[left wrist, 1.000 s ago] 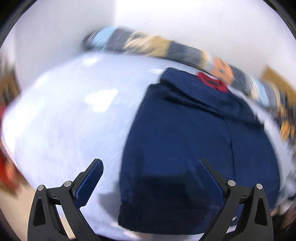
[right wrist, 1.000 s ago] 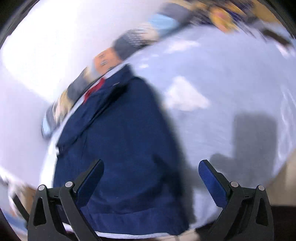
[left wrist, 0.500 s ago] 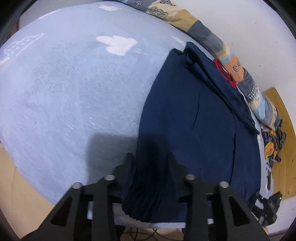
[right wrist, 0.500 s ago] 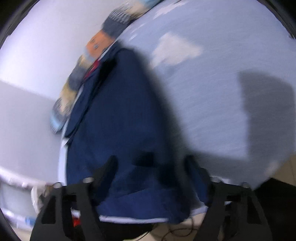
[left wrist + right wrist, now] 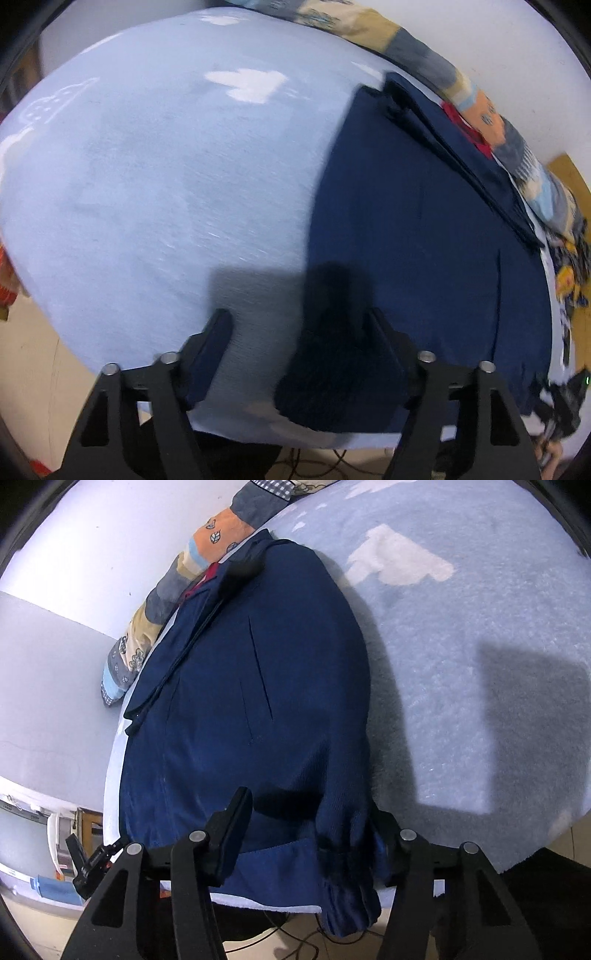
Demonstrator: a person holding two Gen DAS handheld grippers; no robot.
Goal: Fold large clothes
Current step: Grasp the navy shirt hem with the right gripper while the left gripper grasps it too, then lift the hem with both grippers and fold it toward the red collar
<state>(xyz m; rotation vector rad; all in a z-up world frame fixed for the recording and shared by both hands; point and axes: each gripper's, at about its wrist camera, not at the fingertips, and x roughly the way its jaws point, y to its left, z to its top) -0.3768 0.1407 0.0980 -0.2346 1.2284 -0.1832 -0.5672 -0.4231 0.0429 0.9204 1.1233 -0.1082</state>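
The left gripper (image 5: 299, 328) is straddling the near left corner of the navy jacket (image 5: 417, 236), its fingers (image 5: 218, 332) having just been spreading again after a squeeze; the hem corner is bunching up between them against the right finger, while the left one is standing clear over the bedspread, so the cloth is sitting loose rather than pinched. The right gripper (image 5: 310, 812) is poised over the near right corner, its fingers (image 5: 236, 816) having just been narrowing; the gathered hem is hanging in a rumpled fold against the right finger and draping over the bed's edge at the bottom of the frame, and I cannot tell whether it is truly clamped. The jacket is lying flat and lengthwise on the pale blue bedspread (image 5: 147, 184), filling the right half of the left wrist view and the centre left of the right wrist view. It is showing fine ribbing, a slit pocket and a red lining (image 5: 207, 578) peeking at the collar. A patchwork quilt (image 5: 166, 583) is bordering the collar end, along the white wall (image 5: 92, 535).
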